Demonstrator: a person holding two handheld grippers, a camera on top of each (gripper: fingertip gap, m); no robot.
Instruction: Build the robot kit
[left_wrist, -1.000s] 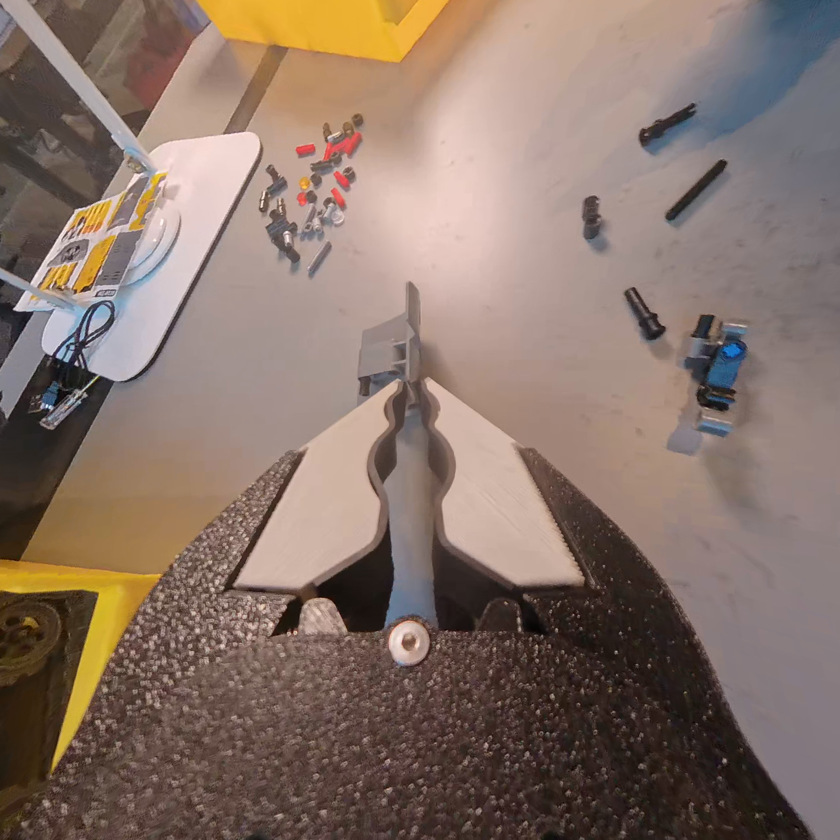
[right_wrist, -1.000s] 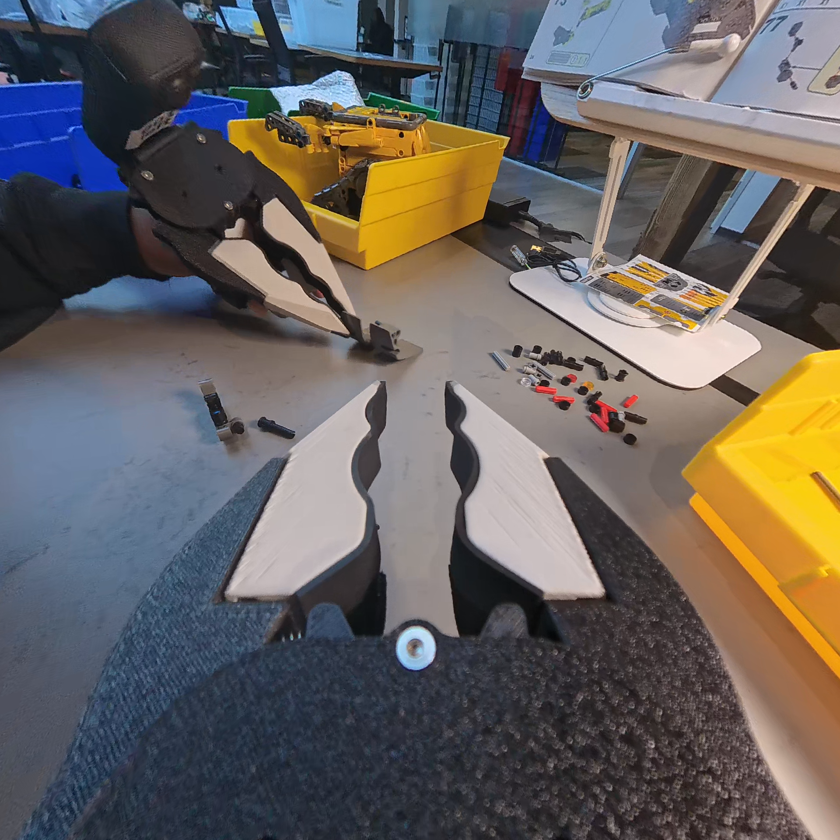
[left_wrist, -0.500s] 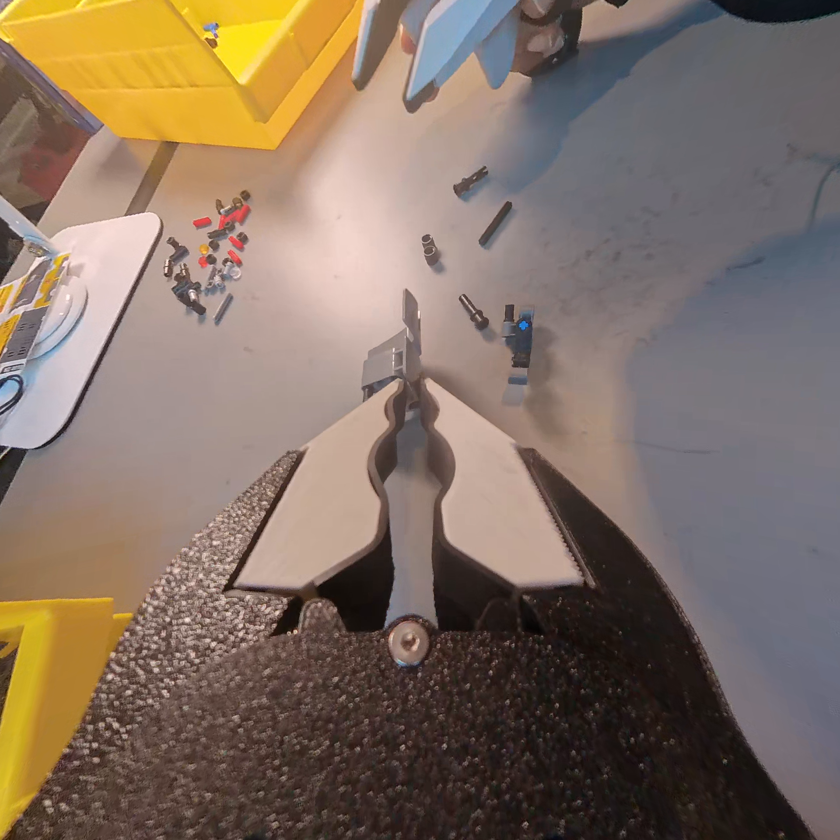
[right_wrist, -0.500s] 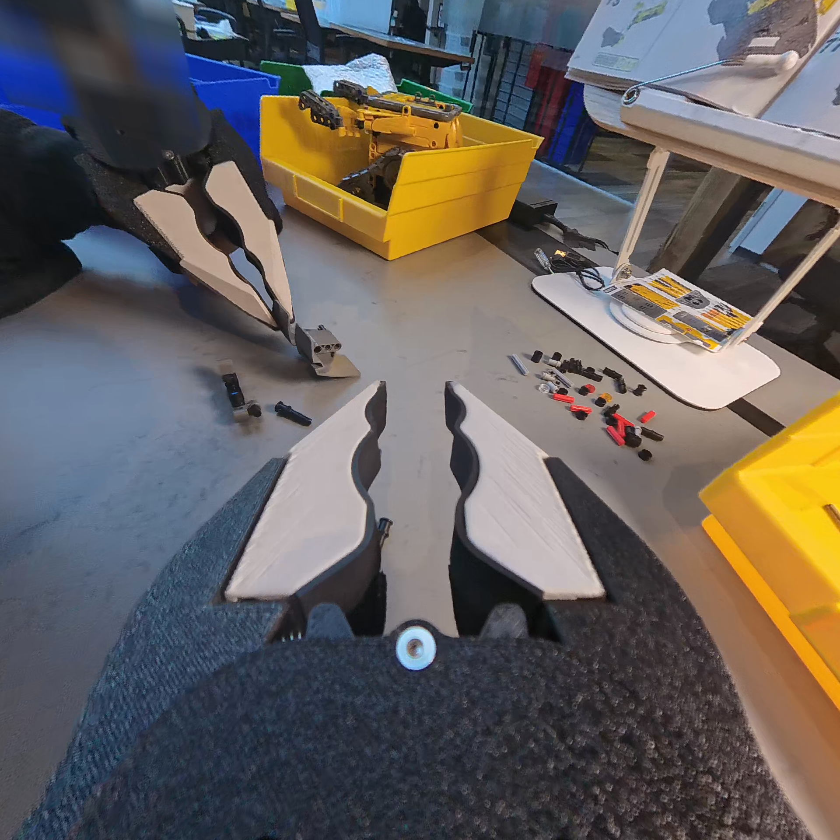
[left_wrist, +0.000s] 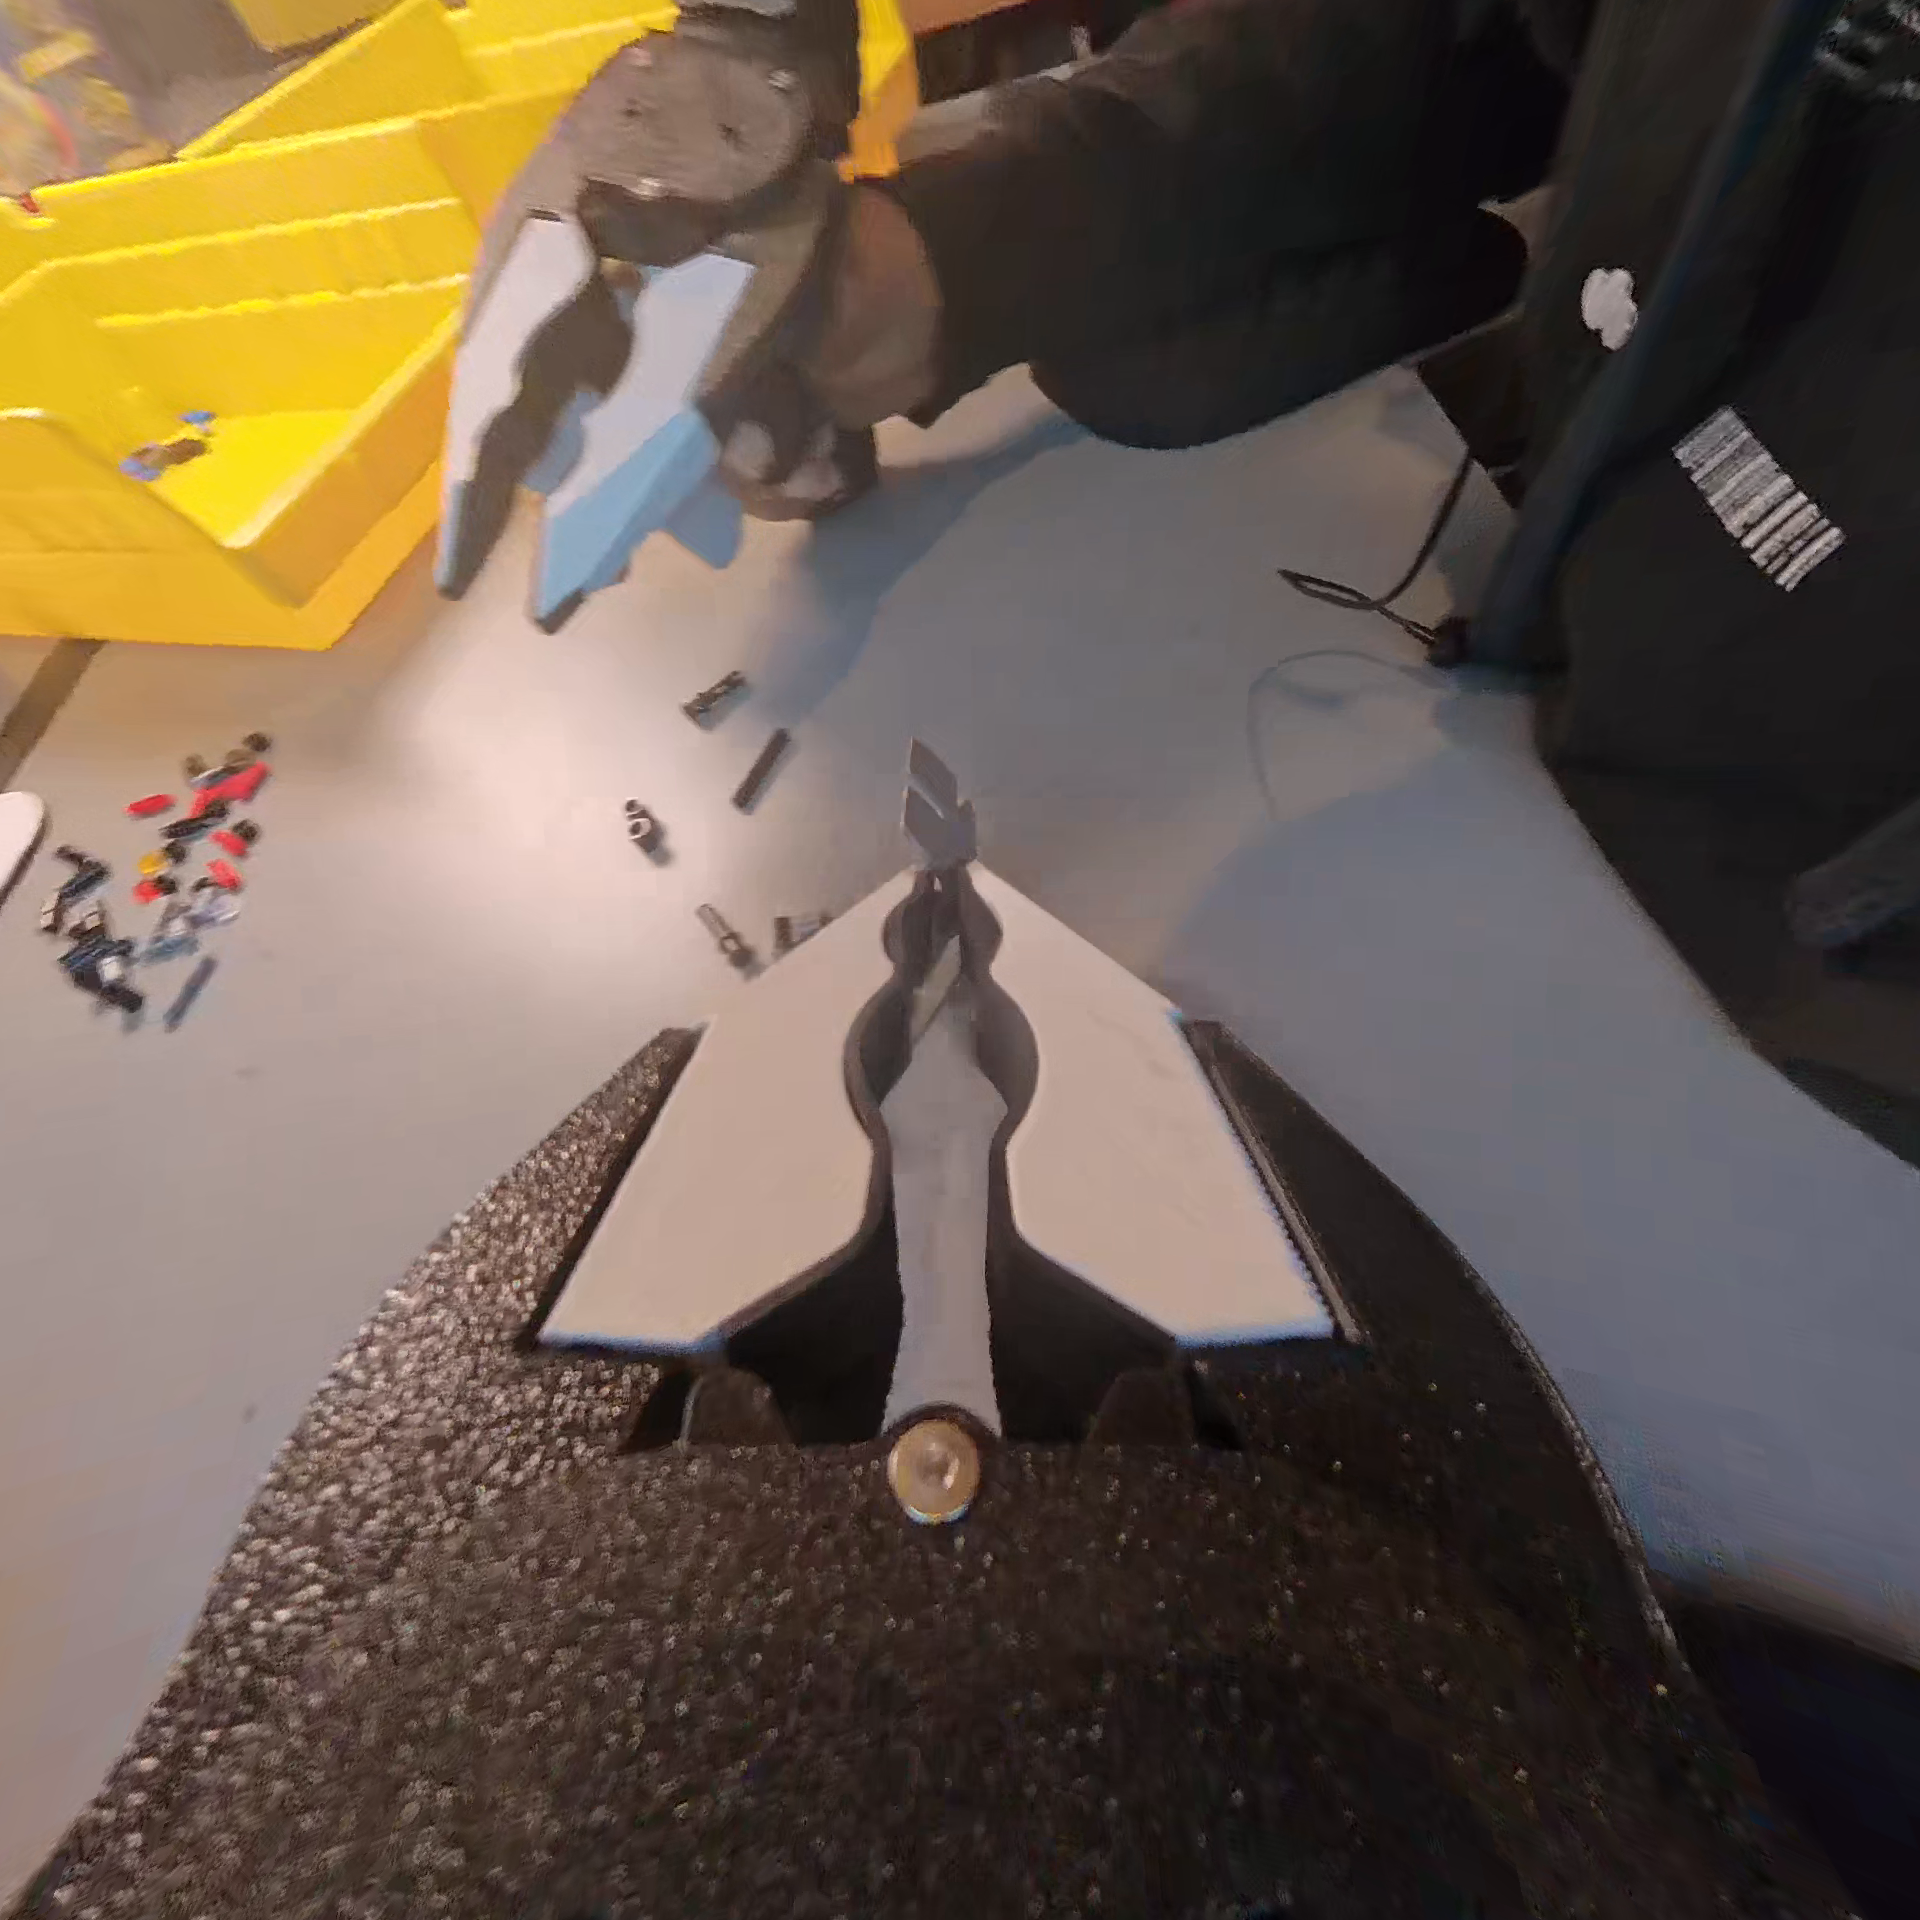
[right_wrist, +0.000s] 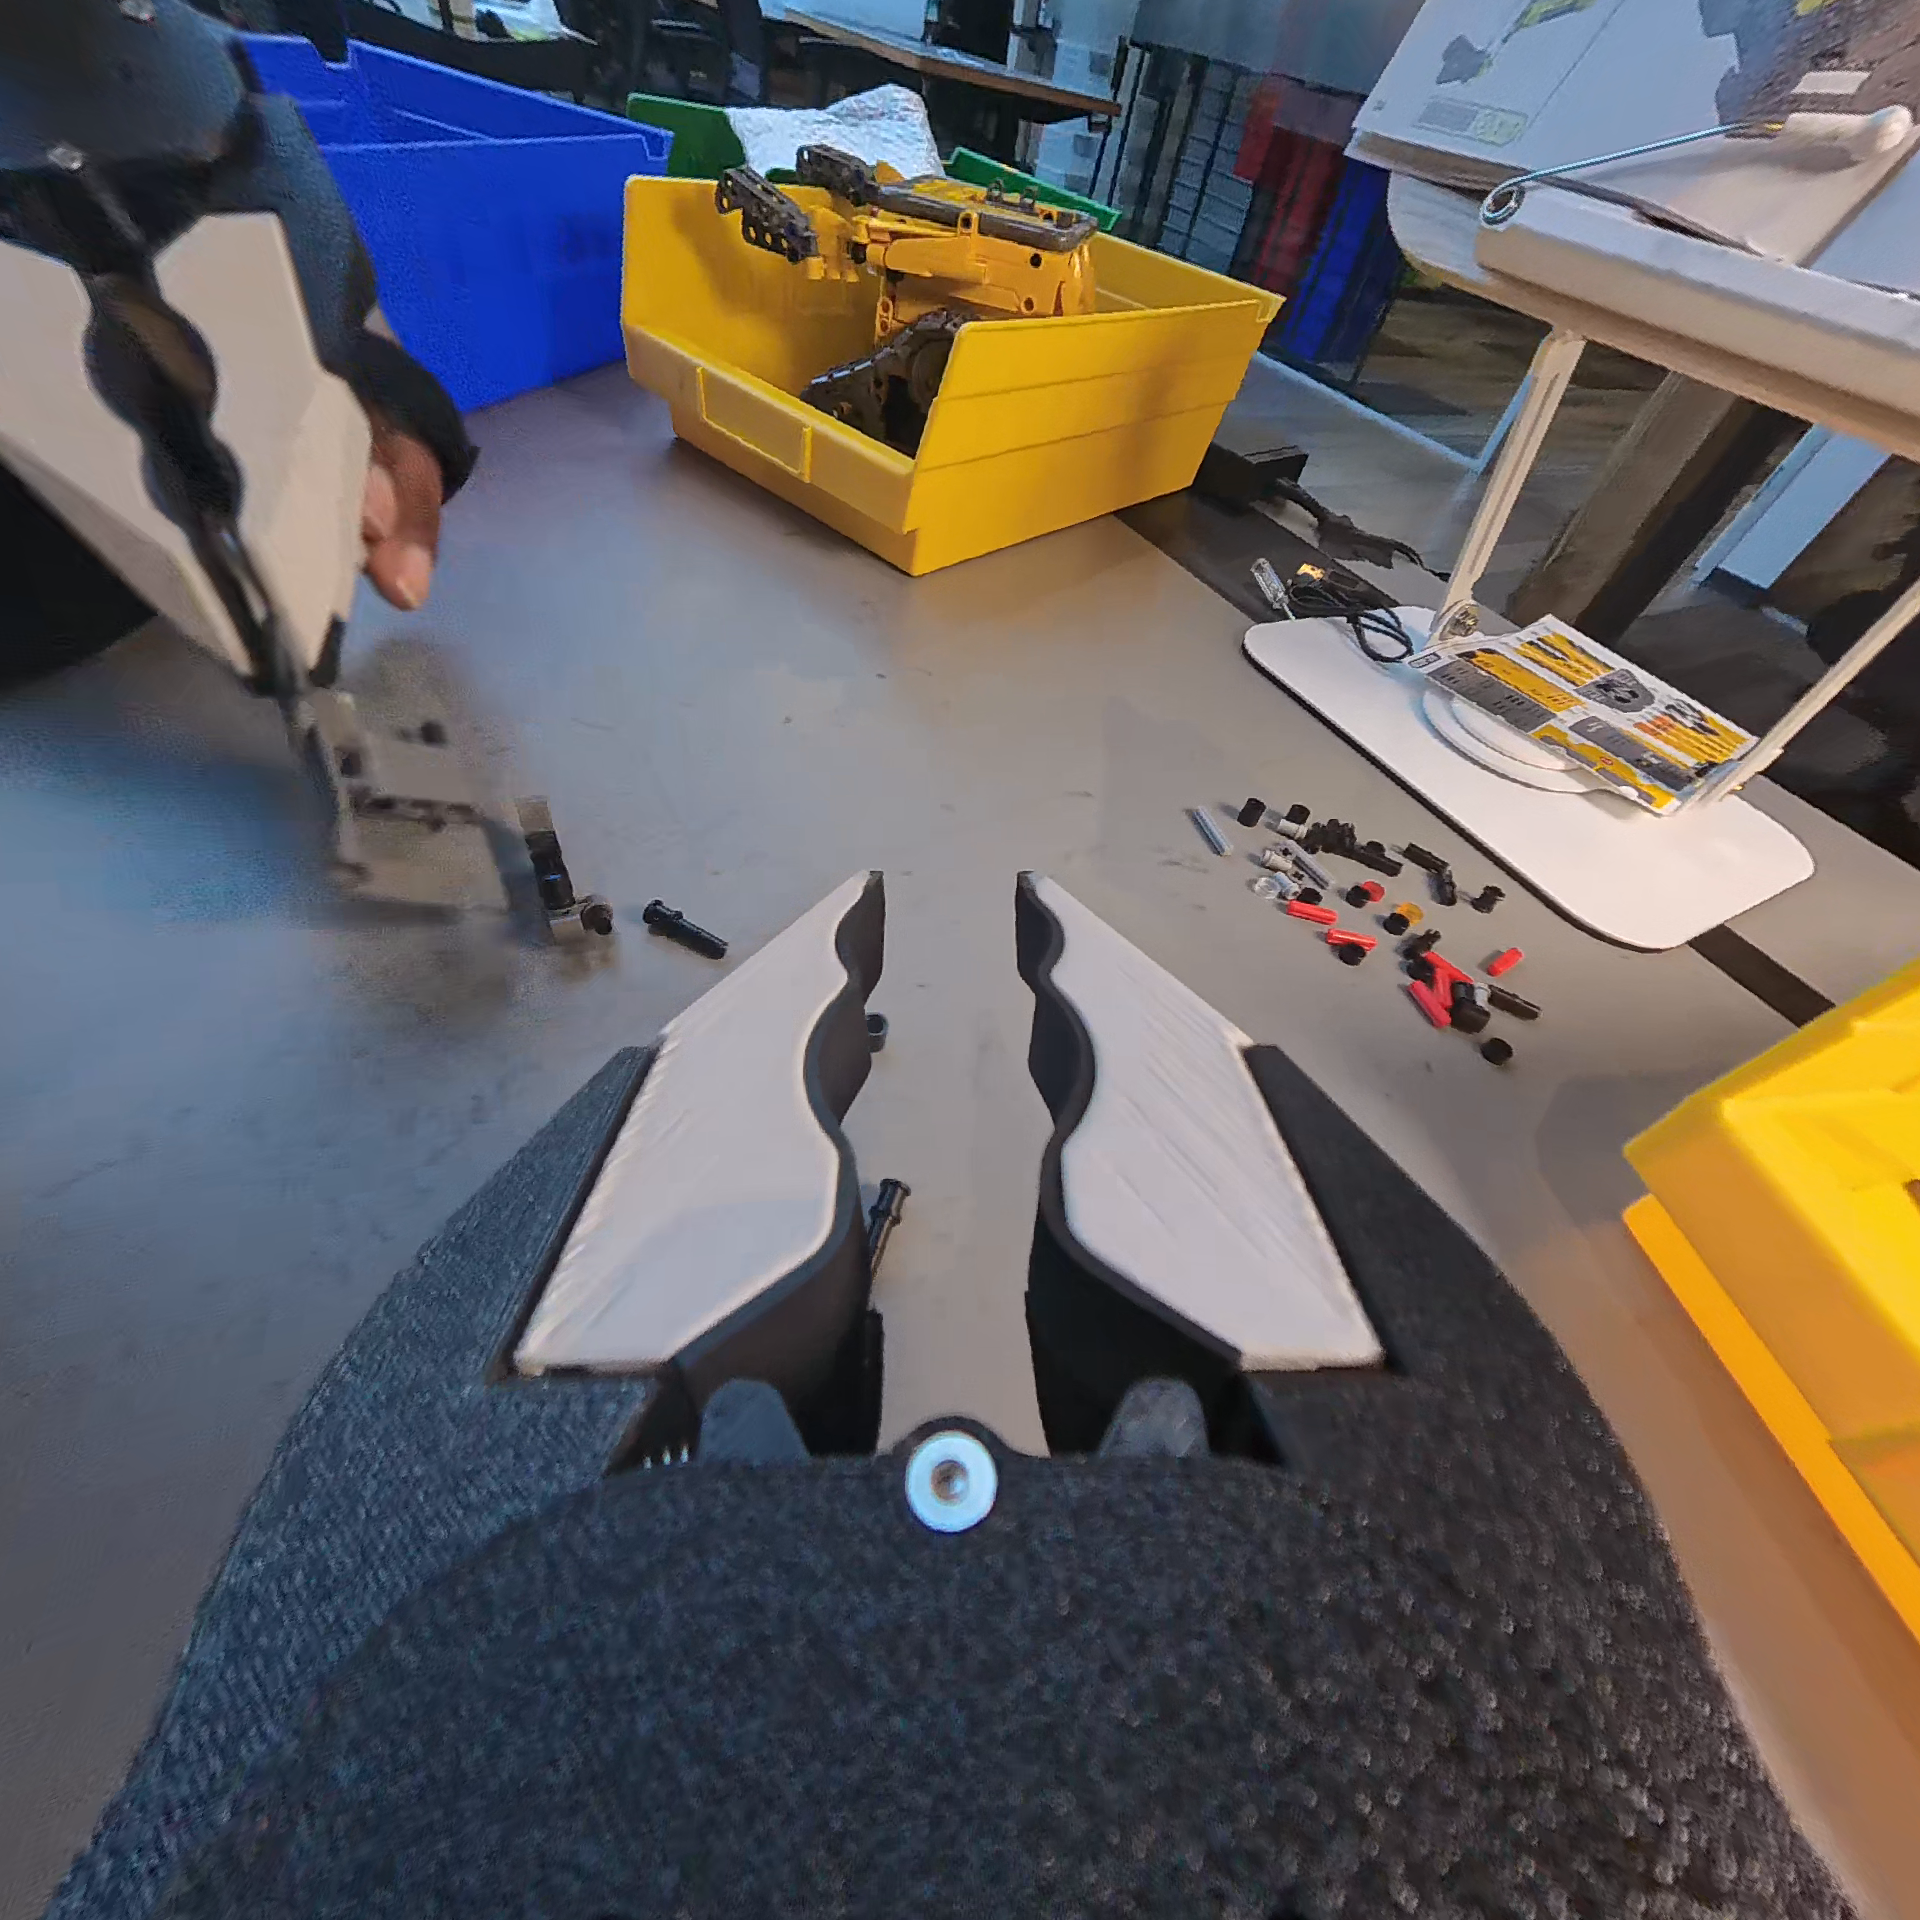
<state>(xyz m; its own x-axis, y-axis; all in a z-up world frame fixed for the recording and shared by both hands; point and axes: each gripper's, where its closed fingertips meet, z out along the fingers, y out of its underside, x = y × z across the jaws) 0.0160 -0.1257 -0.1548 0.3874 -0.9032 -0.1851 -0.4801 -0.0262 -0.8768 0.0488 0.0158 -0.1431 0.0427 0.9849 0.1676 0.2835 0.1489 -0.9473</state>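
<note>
Left wrist view: the left gripper (left_wrist: 940, 883), pebbled black shell with smooth pale fingers, is clamped on a flat grey plate (left_wrist: 935, 810) above the matte grey counter (left_wrist: 416, 1143). Past it lie black pins (left_wrist: 758, 769) and a scatter of red and black bits (left_wrist: 177, 873), then the right gripper (left_wrist: 509, 582) before a yellow bin (left_wrist: 208, 416). Only the right wrist view shows the right gripper (right_wrist: 951, 894) with fingers apart and nothing between them, one pin (right_wrist: 888, 1210) beside its left finger, a blurred left gripper (right_wrist: 286, 675), and a bin (right_wrist: 987, 436) holding a yellow tracked model (right_wrist: 935, 270).
</note>
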